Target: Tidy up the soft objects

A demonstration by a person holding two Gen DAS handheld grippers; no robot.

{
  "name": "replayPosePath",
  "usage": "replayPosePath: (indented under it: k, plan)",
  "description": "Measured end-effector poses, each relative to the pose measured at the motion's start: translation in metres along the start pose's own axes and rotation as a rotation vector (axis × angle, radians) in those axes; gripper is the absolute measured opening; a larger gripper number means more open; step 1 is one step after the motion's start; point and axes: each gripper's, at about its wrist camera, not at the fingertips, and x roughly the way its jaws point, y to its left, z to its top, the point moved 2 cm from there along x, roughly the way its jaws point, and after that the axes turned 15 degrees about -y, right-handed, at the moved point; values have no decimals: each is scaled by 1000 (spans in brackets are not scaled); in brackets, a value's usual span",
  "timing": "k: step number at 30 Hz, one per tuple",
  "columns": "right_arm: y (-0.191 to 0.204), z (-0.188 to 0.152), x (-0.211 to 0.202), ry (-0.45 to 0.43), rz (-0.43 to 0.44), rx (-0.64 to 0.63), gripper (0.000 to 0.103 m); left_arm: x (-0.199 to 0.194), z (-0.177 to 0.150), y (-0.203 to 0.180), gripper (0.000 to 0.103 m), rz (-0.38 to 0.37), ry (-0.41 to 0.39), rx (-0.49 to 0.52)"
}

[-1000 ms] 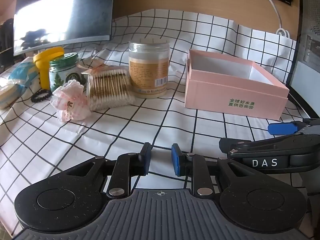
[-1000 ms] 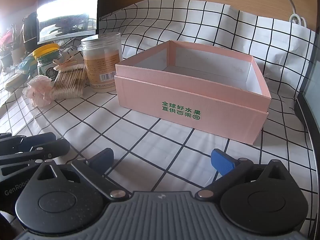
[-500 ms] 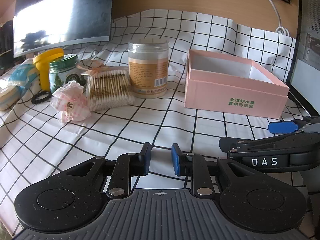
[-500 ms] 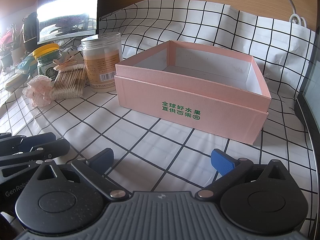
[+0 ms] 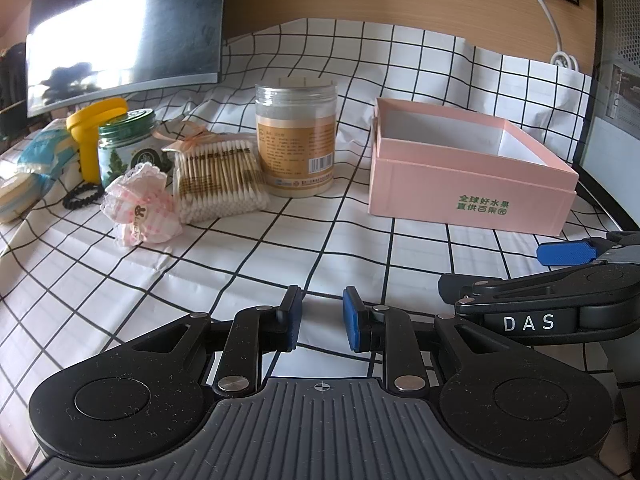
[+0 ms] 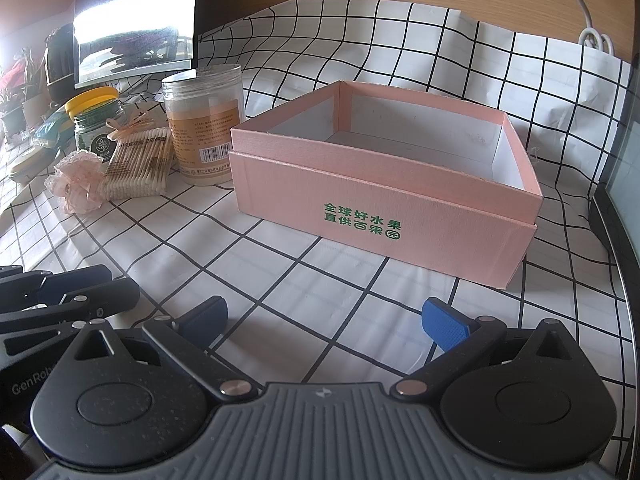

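Observation:
A pink lace scrunchie (image 5: 140, 208) lies on the checked cloth at the left, next to a pack of cotton swabs (image 5: 220, 178); both also show in the right wrist view, the scrunchie (image 6: 76, 186) and the swabs (image 6: 136, 166). A black hair tie (image 5: 82, 196) lies left of the scrunchie. An open pink box (image 5: 468, 168) stands at the right, empty inside (image 6: 384, 176). My left gripper (image 5: 322, 316) is low over the cloth, jaws a narrow gap apart, empty. My right gripper (image 6: 324, 320) is wide open and empty in front of the box.
A clear plastic jar (image 5: 298, 136) stands behind the swabs. A green-lidded jar (image 5: 126, 144), a yellow container (image 5: 94, 136) and a blue-white packet (image 5: 38, 152) sit at the far left. A monitor (image 5: 120, 28) stands behind. A dark panel (image 6: 620, 184) borders the right.

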Motion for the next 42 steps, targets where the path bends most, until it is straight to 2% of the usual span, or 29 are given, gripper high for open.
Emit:
replayPosePath:
  k: [42]
  plan:
    - [0, 0, 0, 0, 0, -1, 103, -2, -3, 2, 25, 6, -11, 17]
